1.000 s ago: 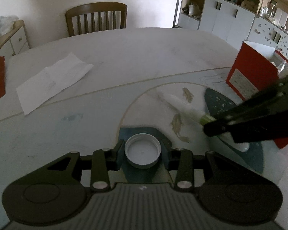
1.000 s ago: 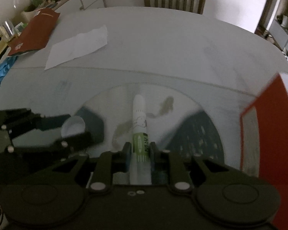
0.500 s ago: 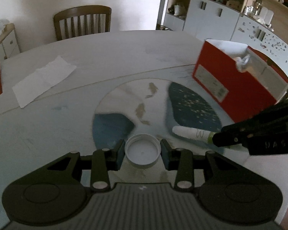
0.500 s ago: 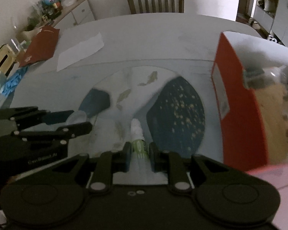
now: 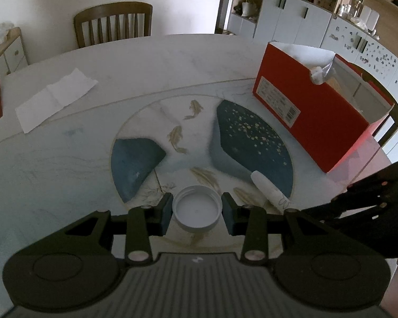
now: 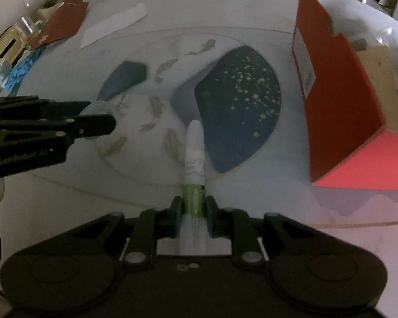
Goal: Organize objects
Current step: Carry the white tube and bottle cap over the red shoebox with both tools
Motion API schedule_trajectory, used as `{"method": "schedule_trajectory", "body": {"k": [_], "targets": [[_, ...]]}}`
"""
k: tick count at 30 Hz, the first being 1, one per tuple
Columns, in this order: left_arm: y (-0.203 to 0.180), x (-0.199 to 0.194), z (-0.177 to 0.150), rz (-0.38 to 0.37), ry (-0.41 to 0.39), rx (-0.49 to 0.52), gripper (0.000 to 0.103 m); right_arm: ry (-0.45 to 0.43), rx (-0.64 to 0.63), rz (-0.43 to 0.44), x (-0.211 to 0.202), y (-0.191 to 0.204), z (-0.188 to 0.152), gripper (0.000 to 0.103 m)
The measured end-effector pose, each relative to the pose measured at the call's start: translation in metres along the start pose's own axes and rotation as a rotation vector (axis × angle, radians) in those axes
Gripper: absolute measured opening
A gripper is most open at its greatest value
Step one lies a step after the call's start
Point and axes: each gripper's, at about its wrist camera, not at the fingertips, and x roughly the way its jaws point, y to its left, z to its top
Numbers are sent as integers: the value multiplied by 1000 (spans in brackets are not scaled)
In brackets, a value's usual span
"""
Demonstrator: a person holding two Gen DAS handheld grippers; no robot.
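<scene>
My left gripper [image 5: 197,212] is shut on a white round lid [image 5: 197,213], open side up, held above the table. My right gripper [image 6: 193,213] is shut on a white tube with a green band [image 6: 193,159] that points forward over the table. The tube's tip also shows in the left wrist view [image 5: 269,189], with the right gripper [image 5: 329,212] beside it. The left gripper [image 6: 92,124] shows at the left of the right wrist view, with the lid's edge [image 6: 95,107] just visible. An open red box [image 5: 313,106] stands at the right; it also shows in the right wrist view [image 6: 339,100].
The round table [image 5: 146,61] has a painted fish disc [image 5: 201,143] in its middle. A white paper sheet [image 5: 55,95] lies at the far left. A wooden chair [image 5: 114,23] stands behind. A red folder [image 6: 61,23] and clutter [image 6: 10,53] sit at the left edge.
Both grippers have pulled back and risen with their loads. The red box now sits farther off to the right, and the tube points toward the disc.
</scene>
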Motion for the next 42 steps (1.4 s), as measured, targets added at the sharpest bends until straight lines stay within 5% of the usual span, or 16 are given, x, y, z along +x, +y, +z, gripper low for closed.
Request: {"method": "schedule_trajectory", "body": {"k": [5,9,21,42], "targets": [[3,1,-2,2,6,-12,38,-3,-76,-41,6,12,5,27],[4,1,-4,6,12,-13,38,-4,-110,-50,7,18,5,17],[-8,-13,7,-33,-10,39,38,-105,-10,3,-37,3,15,16],[-143,-13,106,-142,-120,222,38,-347,173,-27,-148,-133,34,16]]}}
